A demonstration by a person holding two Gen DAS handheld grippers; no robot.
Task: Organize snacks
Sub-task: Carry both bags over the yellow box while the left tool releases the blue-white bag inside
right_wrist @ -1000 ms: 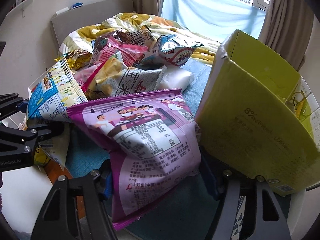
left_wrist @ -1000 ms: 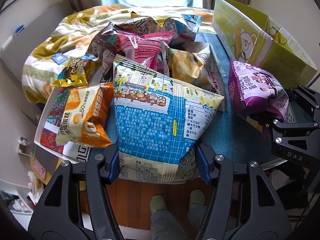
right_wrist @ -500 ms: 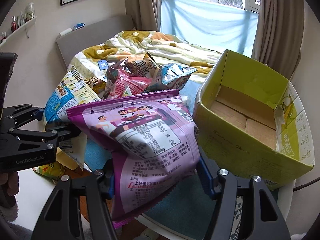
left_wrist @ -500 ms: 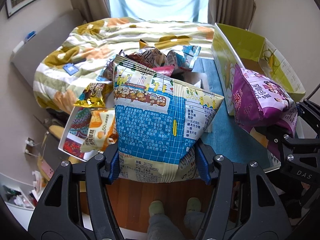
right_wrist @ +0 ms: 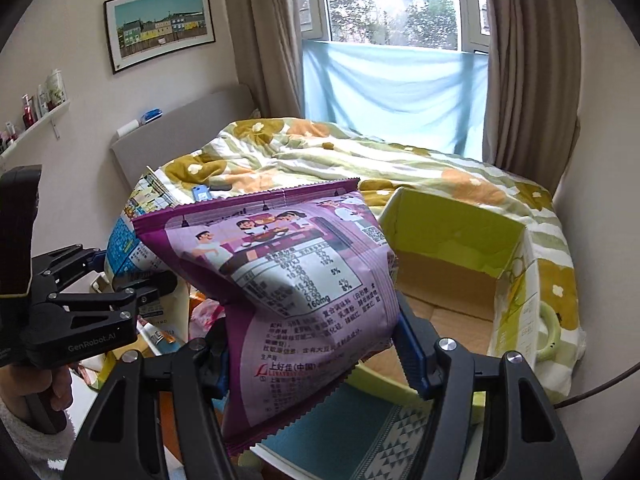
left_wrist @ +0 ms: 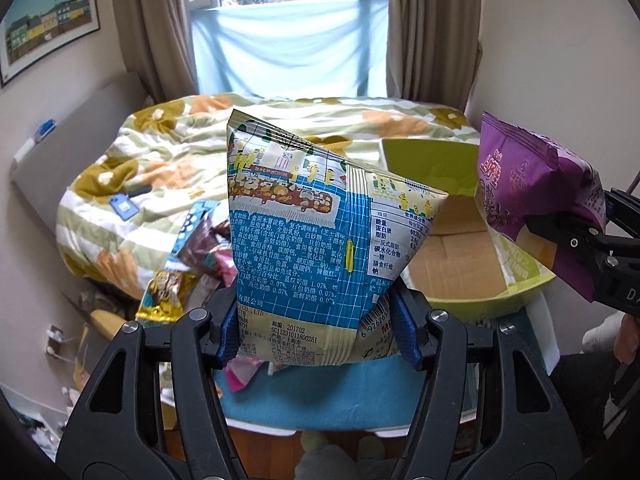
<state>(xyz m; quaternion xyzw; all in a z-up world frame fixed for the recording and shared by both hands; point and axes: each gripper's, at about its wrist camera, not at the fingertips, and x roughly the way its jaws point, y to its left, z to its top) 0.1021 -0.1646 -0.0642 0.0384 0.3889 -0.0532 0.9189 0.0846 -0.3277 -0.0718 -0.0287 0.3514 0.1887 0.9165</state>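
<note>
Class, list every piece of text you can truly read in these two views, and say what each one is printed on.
"201702" and "SC11231011800261": blue snack bag in the left gripper.
"160mg" and "上好佳(中国)": purple snack bag in the right gripper.
"GenRobot.AI": side of the left gripper's body.
Ingredient lists, nutrition tables, barcode digits: too small to read reliably.

- The left gripper (left_wrist: pixel 318 330) now holds the blue snack bag (left_wrist: pixel 316 236) high above the snack pile (left_wrist: pixel 192 256); a second ago the bag hung just over that pile.
- The right gripper (right_wrist: pixel 316 346) has lifted the purple snack bag (right_wrist: pixel 288 280) too, from low beside the green box (right_wrist: pixel 516 300) to above its near rim.
- The green box's brown cardboard floor now shows from above; earlier only its outer wall faced the right wrist camera.
- The snack pile now sits far below the blue snack bag, mostly hidden behind it.
</note>
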